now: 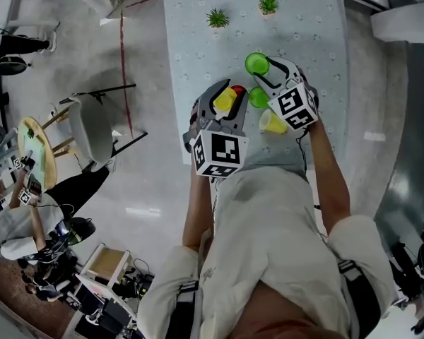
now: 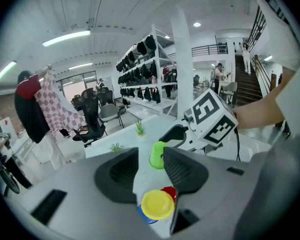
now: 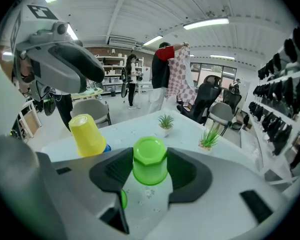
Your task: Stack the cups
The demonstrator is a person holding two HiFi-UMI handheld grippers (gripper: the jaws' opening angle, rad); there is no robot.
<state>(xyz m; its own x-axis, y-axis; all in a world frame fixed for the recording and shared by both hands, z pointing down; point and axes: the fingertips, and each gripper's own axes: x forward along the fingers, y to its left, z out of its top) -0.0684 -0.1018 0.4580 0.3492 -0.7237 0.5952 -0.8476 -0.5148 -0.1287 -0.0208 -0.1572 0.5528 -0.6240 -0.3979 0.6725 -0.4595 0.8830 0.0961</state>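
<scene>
Green cup (image 3: 149,160) hangs mouth-down in the right gripper (image 3: 150,173), whose jaws are closed on its sides at a fairly wide set, above the table (image 1: 191,48). The left gripper (image 2: 149,170) has its jaws pinched at a middling width on a yellow cup (image 2: 157,204), also base-up. A blue rim (image 2: 142,215) shows beneath that cup and a red cup (image 2: 170,192) sits just beside it, though I cannot tell whether either is nested with it. A second green cup (image 1: 258,97) and a second yellow cup (image 1: 272,122) rest on the table under and beside the right gripper. The step in hand looks like carrying: each gripper has a cup raised, and none is seated on another yet. Next, I judge, one held cup must be centred over another inverted cup, lowered straight until its rim slips over the base, and then released. The cups are small, glossy, tapered plastic, probably light and easy to tip.
</scene>
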